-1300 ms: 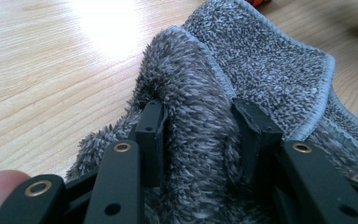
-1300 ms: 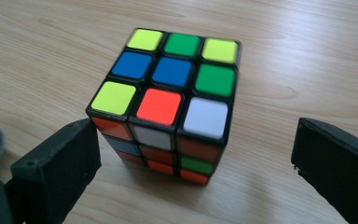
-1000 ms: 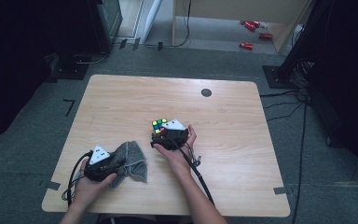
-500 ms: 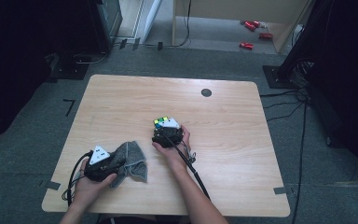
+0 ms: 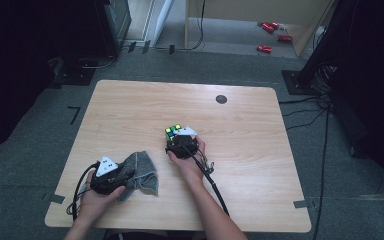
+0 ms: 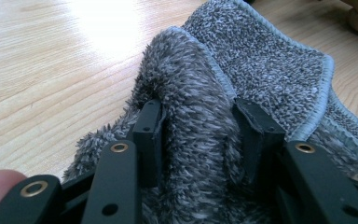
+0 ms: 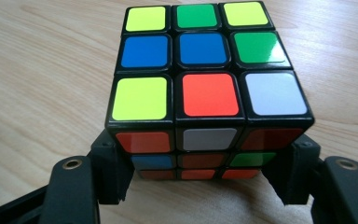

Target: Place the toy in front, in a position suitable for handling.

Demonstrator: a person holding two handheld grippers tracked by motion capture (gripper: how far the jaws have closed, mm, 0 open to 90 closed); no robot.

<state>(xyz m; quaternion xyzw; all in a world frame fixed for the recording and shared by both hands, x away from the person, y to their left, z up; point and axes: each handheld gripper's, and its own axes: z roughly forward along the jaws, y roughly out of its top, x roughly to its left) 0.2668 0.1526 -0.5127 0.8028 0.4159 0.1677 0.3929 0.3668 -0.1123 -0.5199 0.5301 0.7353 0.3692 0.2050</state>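
Note:
A scrambled colour cube [image 5: 173,131] [image 7: 200,93] rests on the wooden table [image 5: 130,110] near its middle. My right gripper [image 5: 179,140] [image 7: 200,175] reaches it from the near side. Its jaws have just been closing, and both pads press on the cube's lower sides. A grey fluffy cloth [image 5: 144,172] [image 6: 261,70] lies bunched at the front left. My left gripper [image 5: 125,172] [image 6: 200,130] is shut on a raised fold of it, with the pile bulging up between the pads.
A small black round disc [image 5: 221,99] is set in the table at the back right. Cables trail from both grippers toward the front edge. Dark stands and red objects sit on the floor beyond the table.
The right hand has shifted slightly at the cube, and its jaws now sit against the cube's sides. The left hand and the cloth have kept still.

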